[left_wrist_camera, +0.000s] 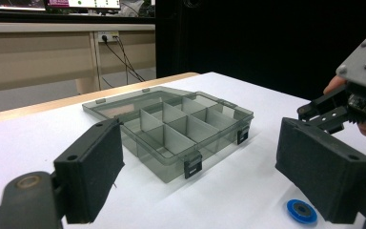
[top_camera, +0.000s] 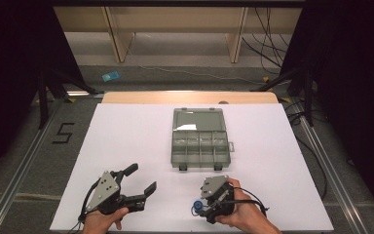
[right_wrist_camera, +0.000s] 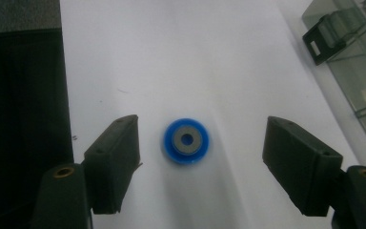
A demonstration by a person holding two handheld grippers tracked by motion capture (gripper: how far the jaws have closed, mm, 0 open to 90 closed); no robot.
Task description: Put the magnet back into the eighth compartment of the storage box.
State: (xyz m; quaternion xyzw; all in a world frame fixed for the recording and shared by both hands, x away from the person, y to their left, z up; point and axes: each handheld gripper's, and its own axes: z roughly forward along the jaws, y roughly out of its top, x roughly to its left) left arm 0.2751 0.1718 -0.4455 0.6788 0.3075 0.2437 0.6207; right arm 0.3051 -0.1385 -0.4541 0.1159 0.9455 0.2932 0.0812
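Observation:
A small blue disc (right_wrist_camera: 187, 140) with a grey ring at its middle lies flat on the white table top (top_camera: 126, 136), near the front edge (top_camera: 196, 207). My right gripper (right_wrist_camera: 202, 130) points down over it, open, one jaw on each side of the disc and neither pad touching it. In the high view the right gripper (top_camera: 200, 207) sits at the front, right of centre. My left gripper (top_camera: 141, 177) rests at the front left, open and with nothing in it, and looks toward the box (left_wrist_camera: 200, 143).
A smoke-grey plastic organiser box (top_camera: 198, 139) stands open at the table's middle, its lid laid back and several compartments showing (left_wrist_camera: 171, 129). Its front latches (right_wrist_camera: 320, 40) are close to the right gripper. The table's front edge runs just below both hands.

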